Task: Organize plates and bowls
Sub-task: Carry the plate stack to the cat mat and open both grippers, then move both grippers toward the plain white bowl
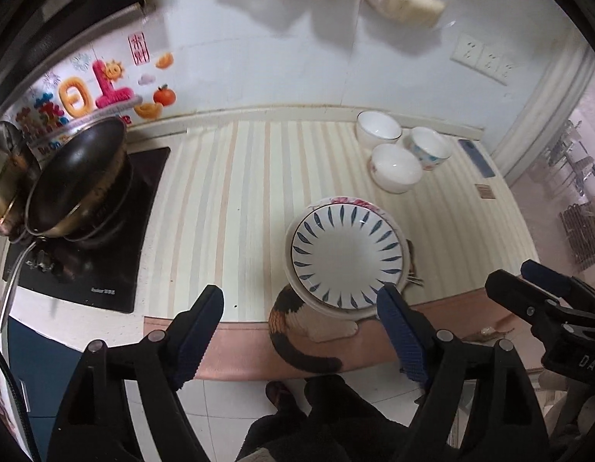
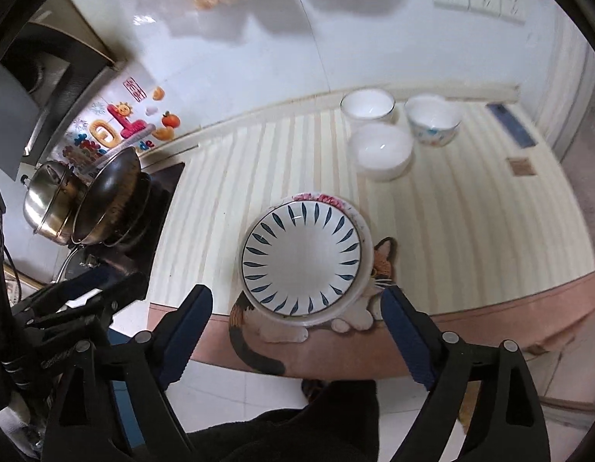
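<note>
Blue-leaf plate (image 1: pixel 346 251) tops the stack; both grippers empty.

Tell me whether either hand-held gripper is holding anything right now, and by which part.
Nothing is held. The left hand-held gripper and the right hand-held gripper are both open and empty, short of the stacked plates.

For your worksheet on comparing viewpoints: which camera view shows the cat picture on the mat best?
The right wrist view: the cat picture shows its face, paws and tail beside the stacked plates. In the left wrist view the plates hide the face, leaving only body and tail.
</note>
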`<state>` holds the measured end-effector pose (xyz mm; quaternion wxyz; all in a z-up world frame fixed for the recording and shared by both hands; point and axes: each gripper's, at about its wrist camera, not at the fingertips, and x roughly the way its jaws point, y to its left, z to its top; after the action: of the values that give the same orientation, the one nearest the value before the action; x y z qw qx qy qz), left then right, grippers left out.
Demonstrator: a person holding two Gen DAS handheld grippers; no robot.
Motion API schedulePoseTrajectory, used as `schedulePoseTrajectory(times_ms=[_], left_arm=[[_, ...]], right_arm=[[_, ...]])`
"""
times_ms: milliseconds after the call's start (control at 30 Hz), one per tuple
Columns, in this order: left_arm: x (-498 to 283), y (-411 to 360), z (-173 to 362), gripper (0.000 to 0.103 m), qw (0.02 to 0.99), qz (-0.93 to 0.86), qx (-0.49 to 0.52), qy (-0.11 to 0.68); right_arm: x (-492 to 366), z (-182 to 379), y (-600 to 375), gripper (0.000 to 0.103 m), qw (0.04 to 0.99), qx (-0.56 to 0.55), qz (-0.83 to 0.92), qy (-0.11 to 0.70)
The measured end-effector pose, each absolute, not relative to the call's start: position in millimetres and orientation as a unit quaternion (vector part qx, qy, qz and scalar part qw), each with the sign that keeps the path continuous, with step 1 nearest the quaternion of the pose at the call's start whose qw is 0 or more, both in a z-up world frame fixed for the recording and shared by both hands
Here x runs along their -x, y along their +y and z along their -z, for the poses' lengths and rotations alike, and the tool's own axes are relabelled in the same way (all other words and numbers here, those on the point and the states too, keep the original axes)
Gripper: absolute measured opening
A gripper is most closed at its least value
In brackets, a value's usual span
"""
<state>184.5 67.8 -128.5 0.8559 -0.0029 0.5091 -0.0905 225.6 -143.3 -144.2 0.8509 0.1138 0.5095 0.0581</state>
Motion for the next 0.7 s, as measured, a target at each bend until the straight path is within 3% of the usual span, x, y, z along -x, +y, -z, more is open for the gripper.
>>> schedulePoseTrajectory(times_ms=[300, 700], left_arm=[[-139.3, 70.0, 102.3, 0.088, 0.864, 0.112, 0.01, 0.491], [-153.2, 42.6, 100.4, 0.088, 0.868, 0.117, 0.025, 0.483]], right_arm=[[-154.3, 92.3, -132.2, 0.094, 0.869, -0.097, -0.038, 0.483], [-156.6, 95.9, -159.2, 0.094, 0.864, -0.133, -0.052, 0.483]])
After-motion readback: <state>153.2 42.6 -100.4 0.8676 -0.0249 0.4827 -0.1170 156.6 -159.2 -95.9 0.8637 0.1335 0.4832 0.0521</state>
